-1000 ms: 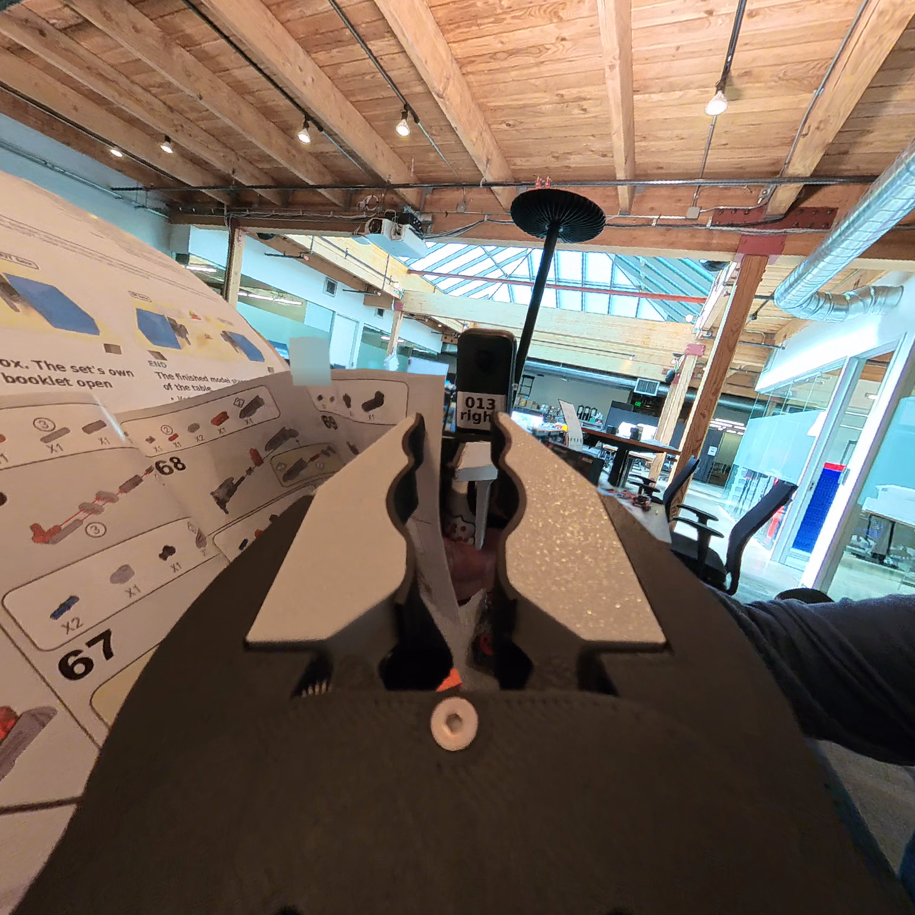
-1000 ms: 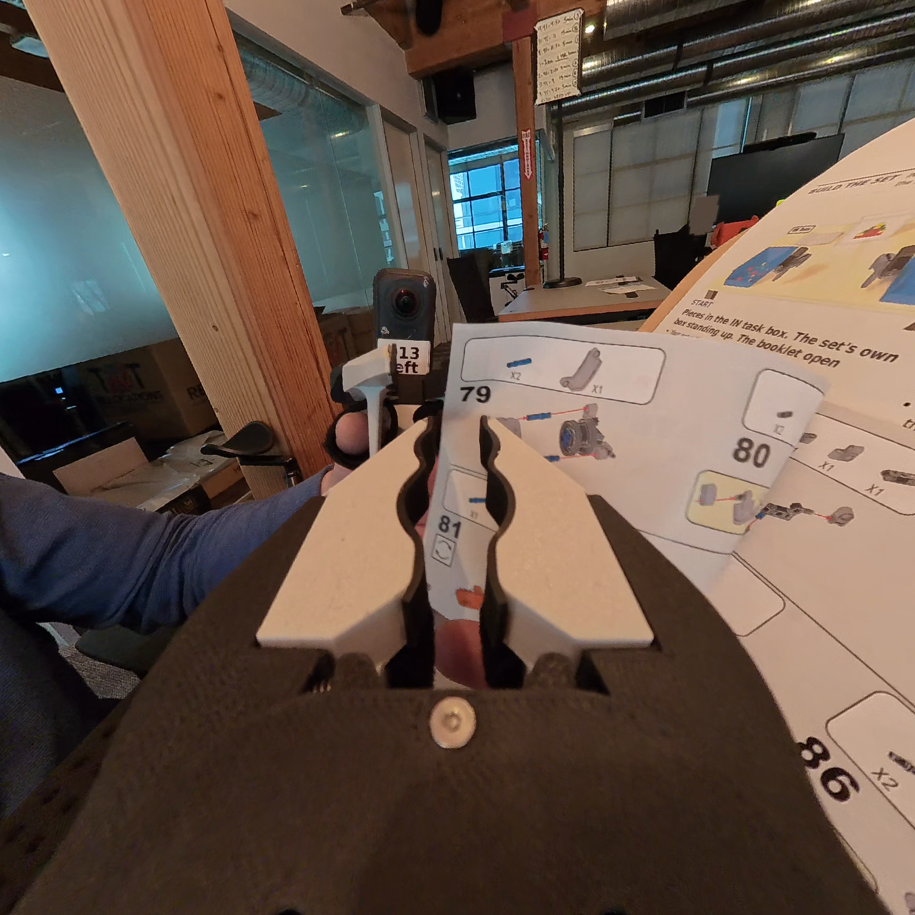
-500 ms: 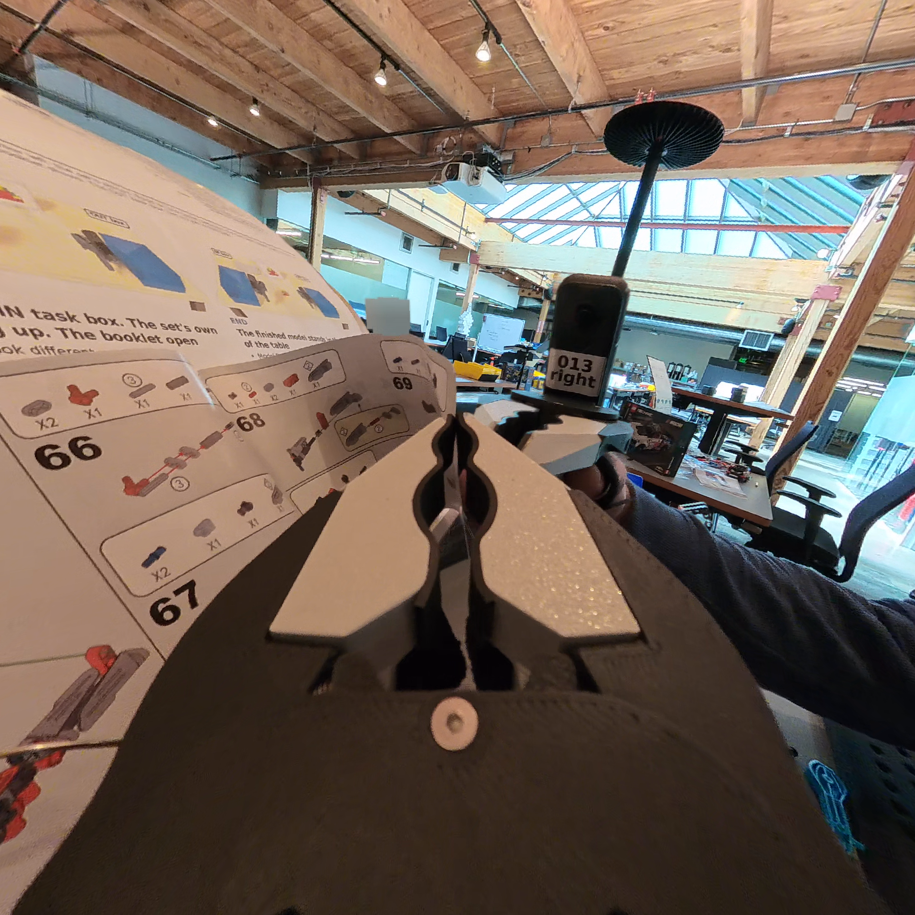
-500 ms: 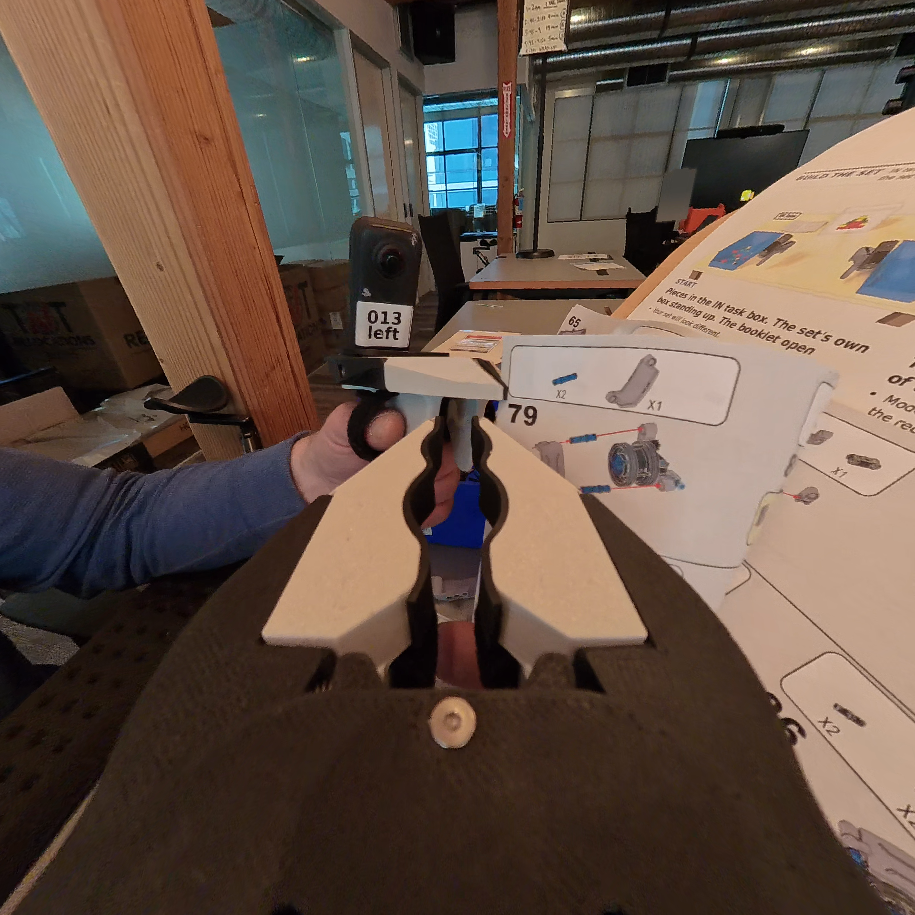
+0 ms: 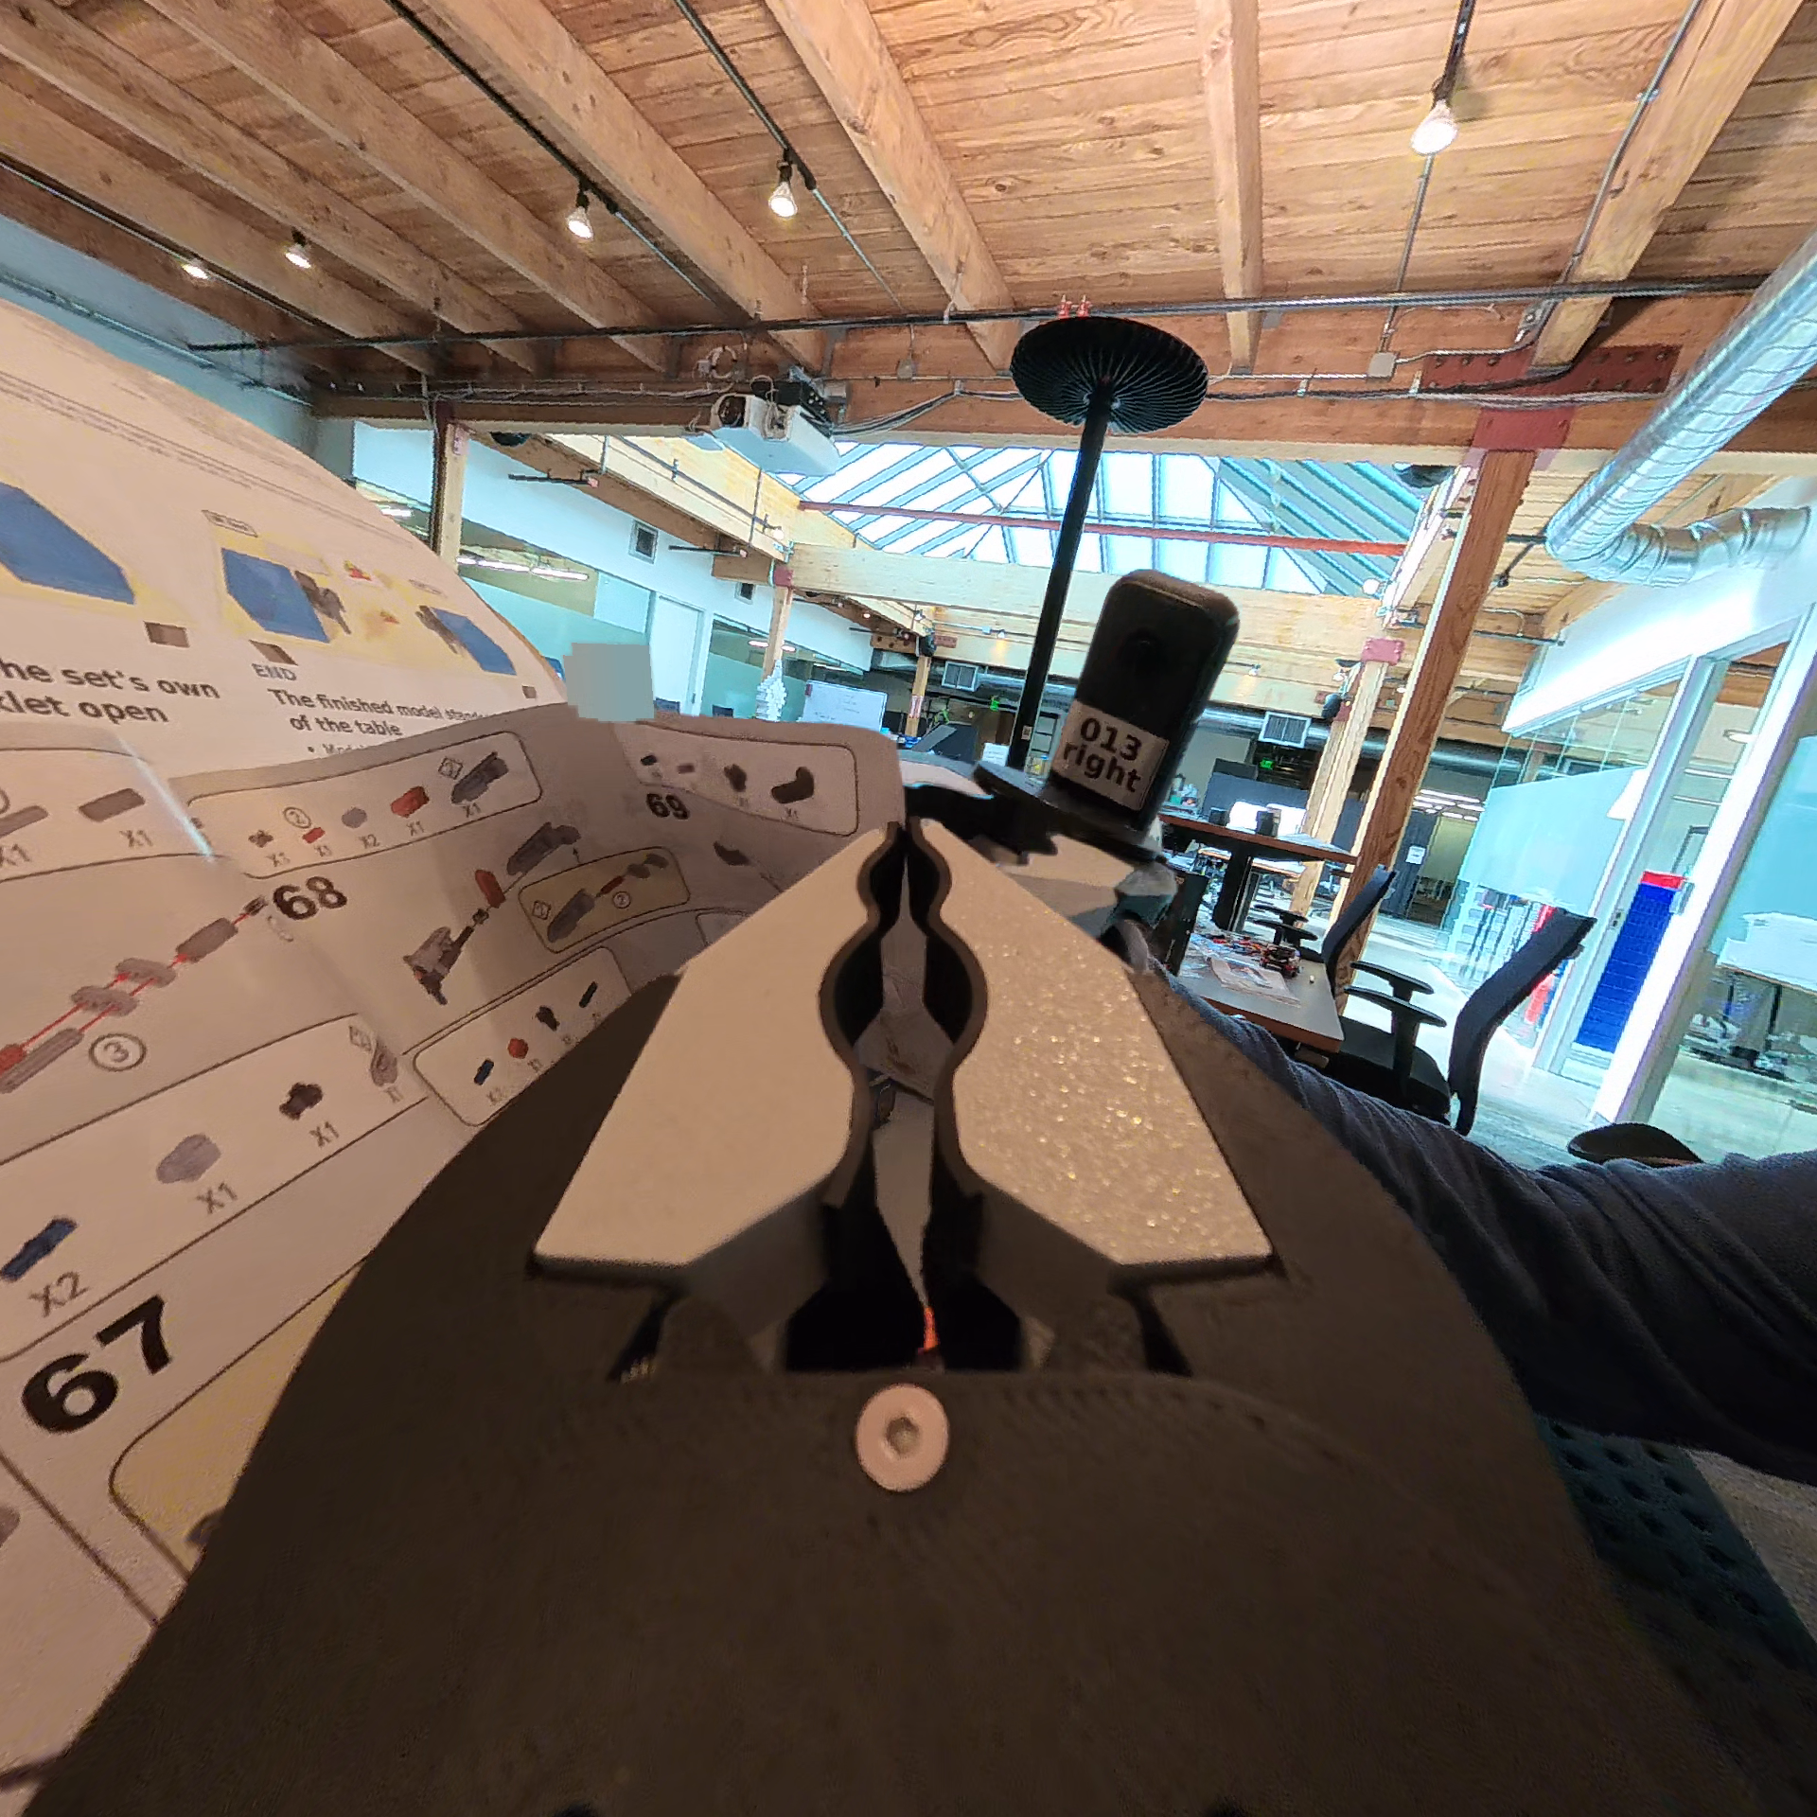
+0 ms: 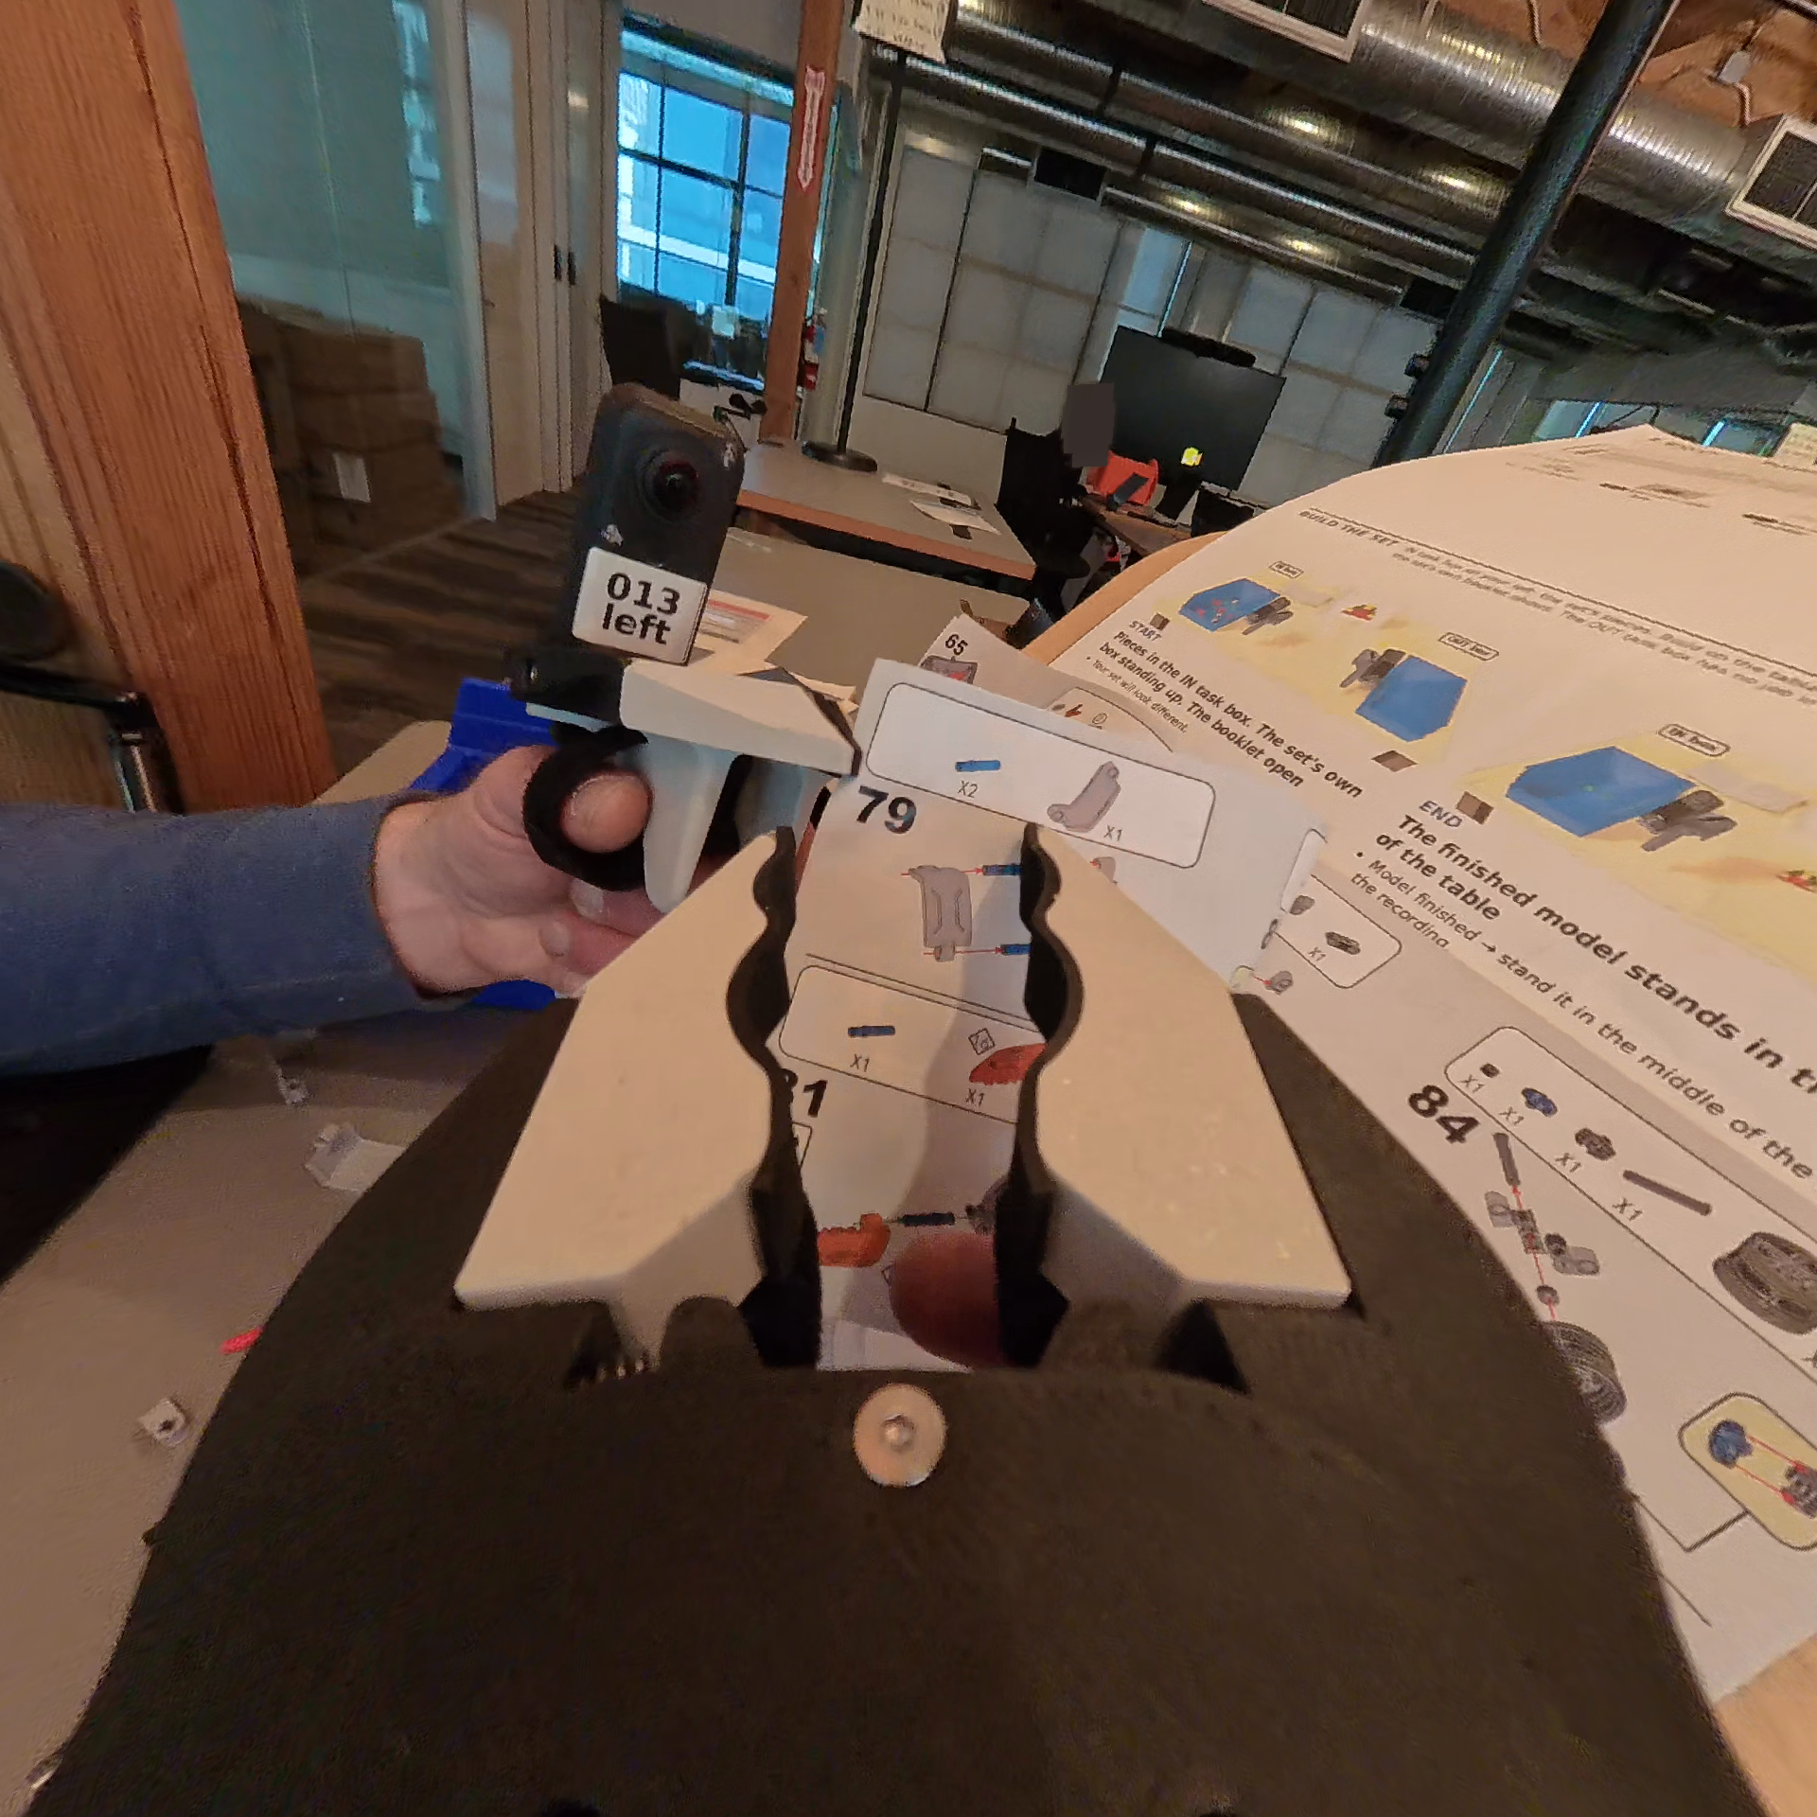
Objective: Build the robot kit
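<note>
An instruction booklet (image 6: 993,875) of white pages with part drawings stands open, one page lifted. My left gripper (image 5: 906,836) is shut on the edge of that lifted page (image 5: 757,777). It also shows in the right wrist view (image 6: 747,723), pinching the page's upper left corner. My right gripper (image 6: 909,850) is open; the page lies between or just behind its fingers (image 6: 669,1072), and I cannot tell if they touch it. The right gripper (image 5: 1072,865) also shows in the left wrist view, just beyond my left fingertips.
A large printed sheet (image 6: 1534,787) with blue box pictures lies behind the booklet. A blue bin (image 6: 482,728) sits behind the left hand. Small loose pieces (image 6: 339,1150) lie on the grey table. A wooden post (image 6: 128,393) stands left. Office chairs (image 5: 1514,993) stand far right. The grippers are tip to tip, or close to it.
My right gripper was shut on the page a second ago and has opened wide. My left gripper has closed on the page edge, and both views have shifted.
</note>
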`<state>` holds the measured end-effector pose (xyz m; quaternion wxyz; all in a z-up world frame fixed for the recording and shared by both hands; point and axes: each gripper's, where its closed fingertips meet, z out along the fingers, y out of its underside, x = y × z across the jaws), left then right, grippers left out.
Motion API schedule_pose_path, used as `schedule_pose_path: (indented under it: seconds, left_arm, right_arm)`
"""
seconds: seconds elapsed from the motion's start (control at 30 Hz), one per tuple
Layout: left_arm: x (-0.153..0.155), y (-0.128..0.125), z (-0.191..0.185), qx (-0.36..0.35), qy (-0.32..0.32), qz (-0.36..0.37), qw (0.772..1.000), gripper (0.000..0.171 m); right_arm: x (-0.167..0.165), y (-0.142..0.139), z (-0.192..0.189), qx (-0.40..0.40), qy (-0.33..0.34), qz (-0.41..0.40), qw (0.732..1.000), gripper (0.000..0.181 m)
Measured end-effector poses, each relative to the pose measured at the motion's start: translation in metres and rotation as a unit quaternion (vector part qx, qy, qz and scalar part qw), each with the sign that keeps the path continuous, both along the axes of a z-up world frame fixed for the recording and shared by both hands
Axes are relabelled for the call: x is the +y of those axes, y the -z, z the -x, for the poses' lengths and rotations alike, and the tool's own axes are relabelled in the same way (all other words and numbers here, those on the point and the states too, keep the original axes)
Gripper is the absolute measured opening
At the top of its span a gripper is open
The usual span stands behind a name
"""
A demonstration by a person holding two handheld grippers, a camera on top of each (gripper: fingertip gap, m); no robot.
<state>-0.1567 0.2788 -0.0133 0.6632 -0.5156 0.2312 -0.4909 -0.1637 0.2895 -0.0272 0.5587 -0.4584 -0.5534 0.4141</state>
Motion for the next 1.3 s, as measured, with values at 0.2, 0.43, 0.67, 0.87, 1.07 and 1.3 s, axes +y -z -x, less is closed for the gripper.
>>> schedule_pose_path:
  seconds: [0.2, 0.43, 0.67, 0.87, 1.07, 1.3]
  left_arm:
    - [-0.003, -0.003, -0.005, -0.014, 0.021, -0.008, 1.0, 0.0]
    - [-0.002, -0.004, -0.001, -0.037, 0.039, -0.004, 0.999, 0.0]
    - [-0.005, -0.006, -0.004, -0.04, 0.052, -0.014, 0.998, 0.0]
    - [-0.008, -0.008, -0.007, -0.044, 0.06, -0.022, 0.997, 0.0]
    - [-0.008, -0.008, -0.007, -0.044, 0.057, -0.025, 0.997, 0.0]
    - [-0.007, -0.006, -0.007, -0.023, 0.042, -0.021, 0.999, 0.0]
  right_arm:
    - [-0.009, 0.0, 0.003, 0.021, -0.044, 0.024, 0.999, 0.029]
    - [-0.016, -0.002, 0.002, 0.059, -0.107, 0.07, 0.99, 0.006]
    - [-0.02, -0.006, -0.005, 0.096, -0.162, 0.115, 0.975, 0.002]
    - [-0.021, -0.009, -0.008, 0.114, -0.187, 0.143, 0.965, 0.0]
    - [-0.021, -0.009, -0.007, 0.111, -0.189, 0.145, 0.965, 0.0]
    - [-0.023, -0.006, -0.006, 0.1, -0.178, 0.128, 0.97, 0.001]
